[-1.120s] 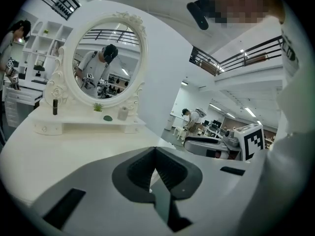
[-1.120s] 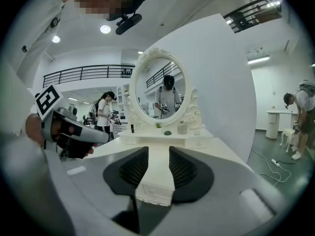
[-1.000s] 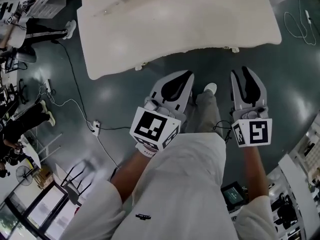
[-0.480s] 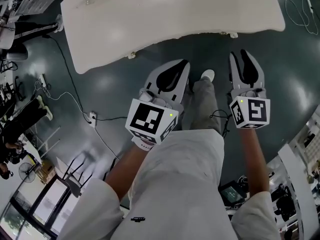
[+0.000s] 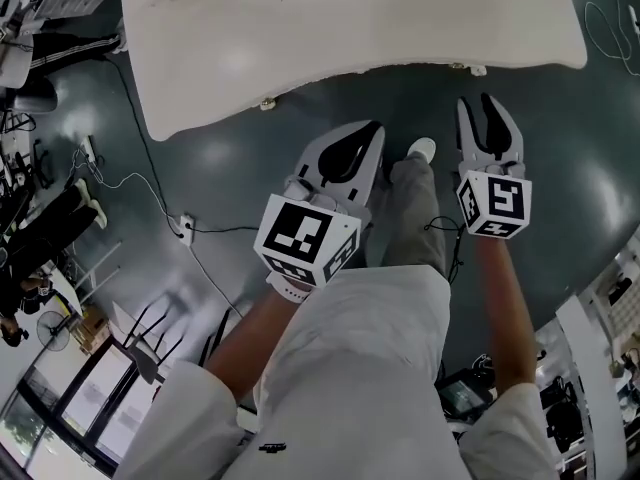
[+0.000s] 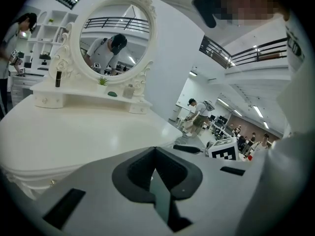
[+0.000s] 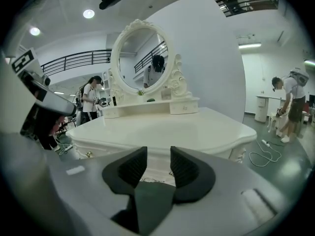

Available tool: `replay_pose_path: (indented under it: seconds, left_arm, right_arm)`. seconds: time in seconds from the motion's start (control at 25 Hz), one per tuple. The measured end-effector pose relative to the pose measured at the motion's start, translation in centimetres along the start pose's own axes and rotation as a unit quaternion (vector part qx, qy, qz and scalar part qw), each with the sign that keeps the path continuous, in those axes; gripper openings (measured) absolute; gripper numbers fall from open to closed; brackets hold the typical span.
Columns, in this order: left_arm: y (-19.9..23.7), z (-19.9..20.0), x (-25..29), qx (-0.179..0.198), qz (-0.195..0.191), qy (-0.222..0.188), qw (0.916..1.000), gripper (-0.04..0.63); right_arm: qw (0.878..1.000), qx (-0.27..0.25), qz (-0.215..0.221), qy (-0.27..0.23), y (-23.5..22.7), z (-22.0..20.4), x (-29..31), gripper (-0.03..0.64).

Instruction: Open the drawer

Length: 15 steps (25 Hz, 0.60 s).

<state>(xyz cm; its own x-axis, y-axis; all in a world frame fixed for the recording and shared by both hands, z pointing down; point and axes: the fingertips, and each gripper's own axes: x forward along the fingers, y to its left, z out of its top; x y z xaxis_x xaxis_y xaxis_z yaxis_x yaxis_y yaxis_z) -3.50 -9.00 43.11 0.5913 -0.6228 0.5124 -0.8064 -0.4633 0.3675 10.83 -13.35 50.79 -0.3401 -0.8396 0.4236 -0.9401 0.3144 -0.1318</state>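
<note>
White drawer, shut, fronting the dressing table

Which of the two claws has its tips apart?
The right claw: its jaws stand apart and are opening, with nothing between them, only the white dressing table beyond. The left claw's jaws meet at the tips.

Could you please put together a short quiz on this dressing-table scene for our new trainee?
1. True or false: the left gripper has its jaws spread wide.
2. What stands at the back of the white dressing table? A) oval mirror B) laptop C) lamp
3. Which gripper shows a gap between its jaws?
Key: 1 false, they meet at the tips. 2 A. 3 The right gripper; its jaws are opening, with nothing between them.
</note>
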Motion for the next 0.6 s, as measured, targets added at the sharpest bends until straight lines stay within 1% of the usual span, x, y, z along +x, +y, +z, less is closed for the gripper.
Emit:
replay_pose_path:
  seconds: [0.24,0.36,0.44,0.6]
  left_arm:
    - [0.9,-2.2,0.8,-0.003,0.010,0.005,0.9999,0.009]
    - [0.9,-3.3,0.5,-0.017,0.010,0.009,0.9998,0.009]
    - [0.8,-3.2,0.4,-0.023,0.009,0.011,0.9996,0.009]
    - [1.0,-3.3,1.4,-0.018,0.007,0.011,0.9998,0.009]
  right_arm:
    - [1.000,-0.001,-0.001,0.008,-0.5,-2.4,2.3,0.146]
    - [1.000,-0.005,-0.008,0.025,-0.8,-3.9,2.8,0.146]
    - [0.999,-0.008,-0.011,0.034,-1.2,-4.4,3.4,0.146]
    - [0.999,-0.018,-0.014,0.046,-2.4,-5.4,5.5,0.146]
